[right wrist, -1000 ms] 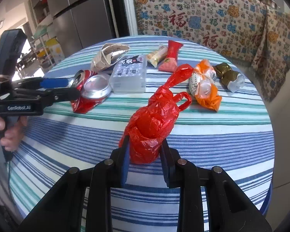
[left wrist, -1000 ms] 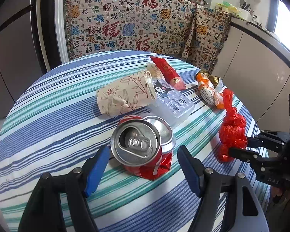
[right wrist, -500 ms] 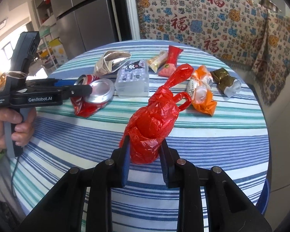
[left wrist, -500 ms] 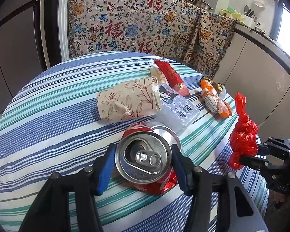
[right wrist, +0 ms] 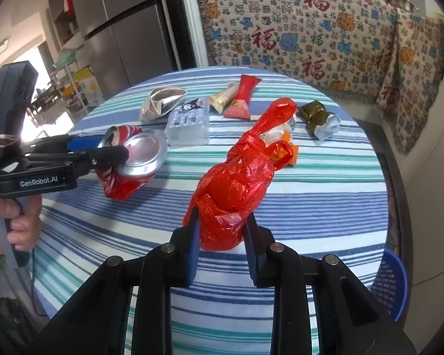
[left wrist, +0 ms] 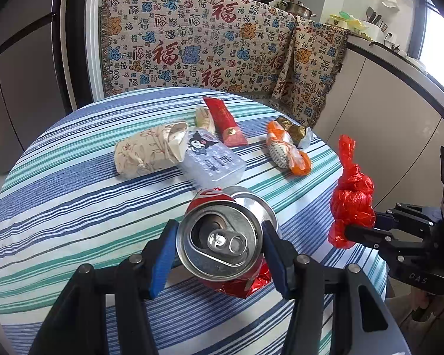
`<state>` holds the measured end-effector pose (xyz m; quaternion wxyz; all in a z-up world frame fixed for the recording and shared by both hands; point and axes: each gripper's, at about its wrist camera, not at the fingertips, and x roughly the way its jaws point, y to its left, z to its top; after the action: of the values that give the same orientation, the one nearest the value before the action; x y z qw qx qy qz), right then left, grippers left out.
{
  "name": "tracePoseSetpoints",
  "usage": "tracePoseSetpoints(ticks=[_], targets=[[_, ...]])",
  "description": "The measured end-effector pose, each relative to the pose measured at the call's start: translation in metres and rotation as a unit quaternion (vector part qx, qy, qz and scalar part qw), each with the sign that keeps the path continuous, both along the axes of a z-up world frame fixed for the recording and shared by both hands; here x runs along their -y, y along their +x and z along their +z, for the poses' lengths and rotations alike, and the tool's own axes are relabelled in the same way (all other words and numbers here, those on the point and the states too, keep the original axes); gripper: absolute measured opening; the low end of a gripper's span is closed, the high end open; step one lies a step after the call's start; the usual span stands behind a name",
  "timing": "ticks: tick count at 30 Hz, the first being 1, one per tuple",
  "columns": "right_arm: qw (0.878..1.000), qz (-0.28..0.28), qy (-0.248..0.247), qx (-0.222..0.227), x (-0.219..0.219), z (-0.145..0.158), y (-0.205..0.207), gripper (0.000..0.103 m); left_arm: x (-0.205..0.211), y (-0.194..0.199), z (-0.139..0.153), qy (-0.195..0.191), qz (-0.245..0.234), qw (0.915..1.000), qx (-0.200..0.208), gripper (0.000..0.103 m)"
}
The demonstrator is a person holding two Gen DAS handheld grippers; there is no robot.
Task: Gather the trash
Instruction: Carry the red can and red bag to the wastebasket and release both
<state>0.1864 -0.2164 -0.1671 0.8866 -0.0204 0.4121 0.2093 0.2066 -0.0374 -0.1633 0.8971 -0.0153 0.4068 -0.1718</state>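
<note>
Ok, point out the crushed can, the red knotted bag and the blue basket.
crushed can (left wrist: 220,241): left wrist view, on its silver top.
red knotted bag (right wrist: 236,189): right wrist view, on its bulging middle.
blue basket (right wrist: 392,284): right wrist view, on its mesh wall.

So on the round table (left wrist: 59,195): the crushed soda can (left wrist: 222,242) sits nearest the front edge, between the left gripper's (left wrist: 214,256) pads. Right behind it is the wet wipes pack (left wrist: 213,159), with the rolled-up paper wrapper (left wrist: 148,151) touching its left side. Two snack packets (left wrist: 225,121) lie behind those. Off to the right, a knotted bag (left wrist: 290,151), with foil wrappers (left wrist: 296,131) just behind. The tied plastic bag (right wrist: 236,186) is at the right, in the right gripper (right wrist: 222,233).
</note>
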Motion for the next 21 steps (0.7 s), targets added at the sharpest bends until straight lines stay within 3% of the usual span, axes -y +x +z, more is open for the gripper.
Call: tracePoseSetpoints(ticks=[21], targets=[[0.998,-0.063,0.024,-0.007,0.084,0.009,-0.031,0.026,0.112,-0.011,0.011,0.007,-0.039,0.9992,0.008,0.057]])
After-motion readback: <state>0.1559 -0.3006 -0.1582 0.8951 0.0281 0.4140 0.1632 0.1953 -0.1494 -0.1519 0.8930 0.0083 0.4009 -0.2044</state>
